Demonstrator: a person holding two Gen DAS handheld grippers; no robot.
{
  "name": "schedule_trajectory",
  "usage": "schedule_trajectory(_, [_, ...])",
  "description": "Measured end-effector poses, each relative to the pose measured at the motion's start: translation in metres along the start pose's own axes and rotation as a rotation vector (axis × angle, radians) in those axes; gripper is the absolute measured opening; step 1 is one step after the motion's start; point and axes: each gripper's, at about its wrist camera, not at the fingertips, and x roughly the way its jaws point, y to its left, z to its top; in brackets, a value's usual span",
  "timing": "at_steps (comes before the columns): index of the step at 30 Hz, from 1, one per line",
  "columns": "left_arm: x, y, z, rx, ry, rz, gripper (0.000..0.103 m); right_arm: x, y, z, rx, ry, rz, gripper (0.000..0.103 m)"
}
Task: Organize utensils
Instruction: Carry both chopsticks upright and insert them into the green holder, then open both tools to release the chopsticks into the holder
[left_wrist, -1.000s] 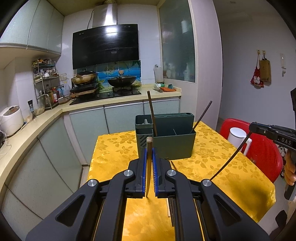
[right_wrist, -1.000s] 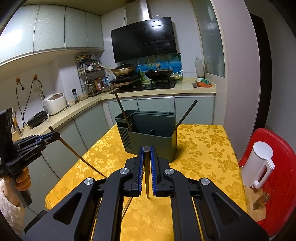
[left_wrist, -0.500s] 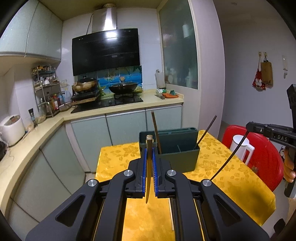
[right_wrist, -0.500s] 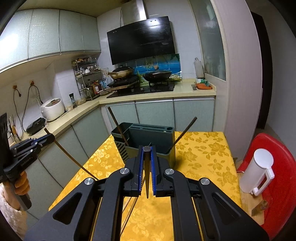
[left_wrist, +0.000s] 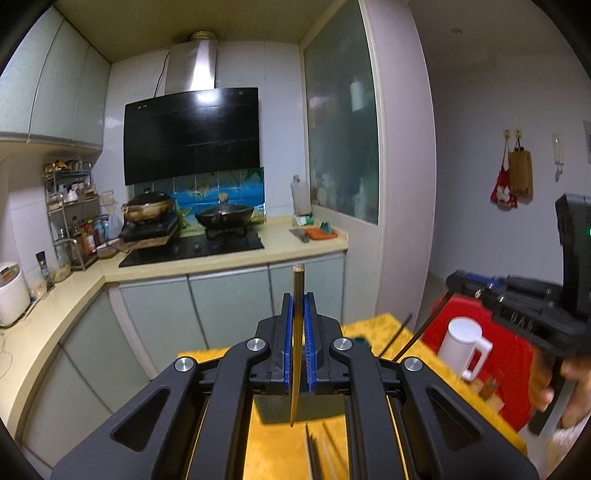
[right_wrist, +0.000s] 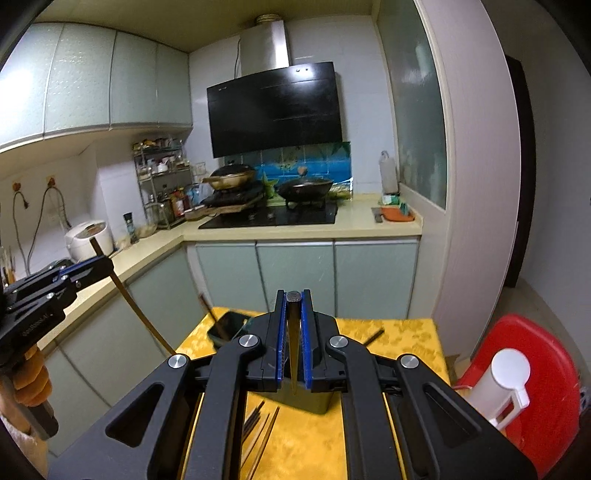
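From the left, my left gripper (left_wrist: 298, 343) is clamped on one brown chopstick (left_wrist: 296, 354), held upright between the pads; my right gripper (right_wrist: 294, 341) pinches one dark chopstick (right_wrist: 294, 343) the same way. The green utensil holder (right_wrist: 236, 326) sits on the yellow table (right_wrist: 410, 328) below both, mostly hidden behind the jaws; two chopsticks already lean in it, and a few loose ones (right_wrist: 264, 424) lie on the cloth, too overlapped to count. My worry: each stick hangs long and thin from a narrow pinch, so it could pivot or slip; lowering blind, a tip might miss the compartment or tip the holder. One white jug (right_wrist: 498, 384) stands on one red stool (right_wrist: 554, 369) at right.
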Motion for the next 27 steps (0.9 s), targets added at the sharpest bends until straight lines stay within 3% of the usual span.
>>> schedule_trajectory(9, [0.074,-0.010,0.012,-0.056,-0.013,0.016,0.006,0.047,-0.009,0.006,-0.002,0.019,-0.054,0.008])
schedule_trajectory(16, [0.130,-0.007,-0.022,-0.086,0.086,0.037,0.006,0.085,-0.016,-0.013,0.033,0.150,-0.035,0.008])
schedule_trajectory(24, [0.145,-0.006,-0.056,-0.070,0.153,0.048,0.006,0.110,-0.006,-0.038,0.046,0.231,-0.022,0.008])
schedule_trajectory(25, [0.145,-0.005,-0.057,-0.069,0.155,0.045,0.007,0.112,-0.006,-0.039,0.051,0.233,-0.016,0.009])
schedule_trajectory(27, [0.141,-0.004,-0.058,-0.063,0.161,0.044,0.020,0.115,-0.007,-0.040,0.060,0.242,-0.007,0.011])
